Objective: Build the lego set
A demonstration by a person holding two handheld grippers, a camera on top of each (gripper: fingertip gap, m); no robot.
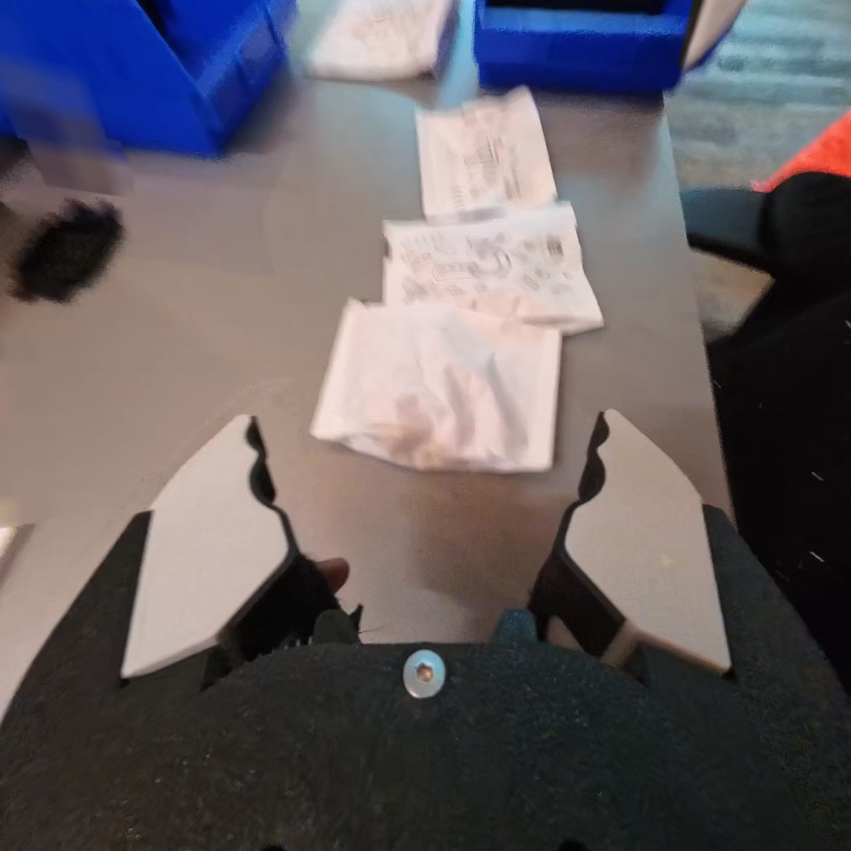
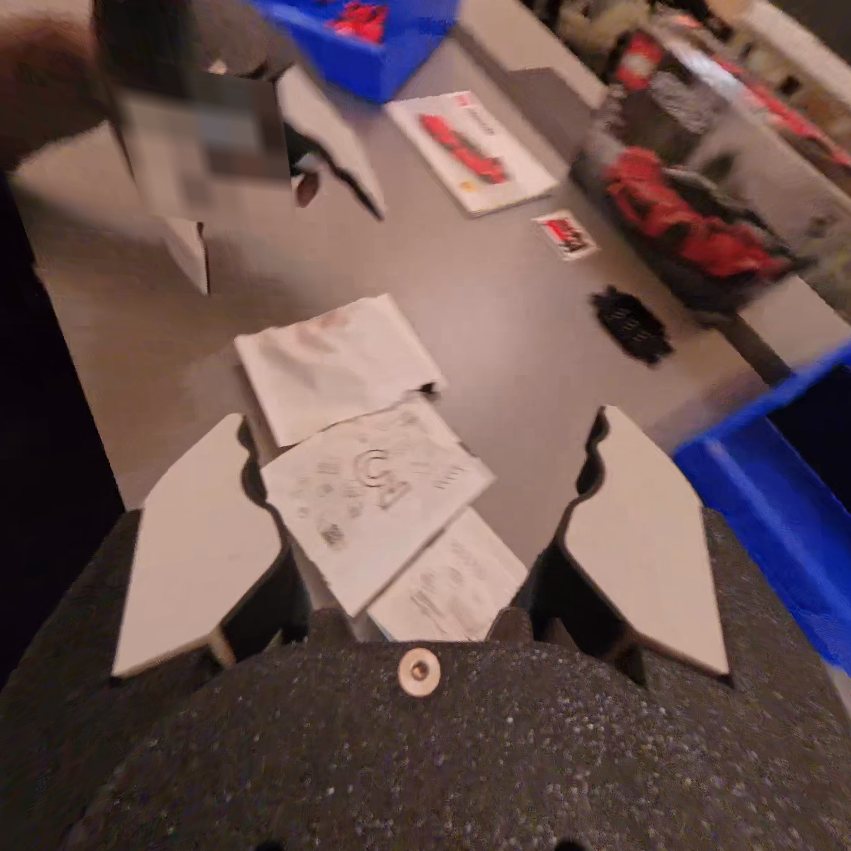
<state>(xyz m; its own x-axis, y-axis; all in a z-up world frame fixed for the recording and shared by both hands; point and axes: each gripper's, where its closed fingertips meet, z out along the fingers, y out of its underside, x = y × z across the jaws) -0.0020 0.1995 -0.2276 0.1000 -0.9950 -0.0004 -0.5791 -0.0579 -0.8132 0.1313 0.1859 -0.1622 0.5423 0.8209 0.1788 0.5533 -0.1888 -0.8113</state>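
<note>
Hovering over a gray tabletop (image 1: 184,368), the left gripper (image 1: 426,419) gapes with nothing between its fingers, just short of a crumpled white paper bag (image 1: 437,391); three bags run lengthwise toward blue bins (image 1: 575,46), bare surface to their left. From the right, the right gripper (image 2: 421,416) spreads wide, unladen, above the printed bag (image 2: 368,497); a booklet (image 2: 469,152) lies beyond.

Three flat white paper bags are laid in a row on the grey desk (image 1: 184,368): a plain creased one (image 1: 437,391), a printed one (image 1: 492,271) partly overlapped by it, and another printed one (image 1: 483,152) behind.
</note>
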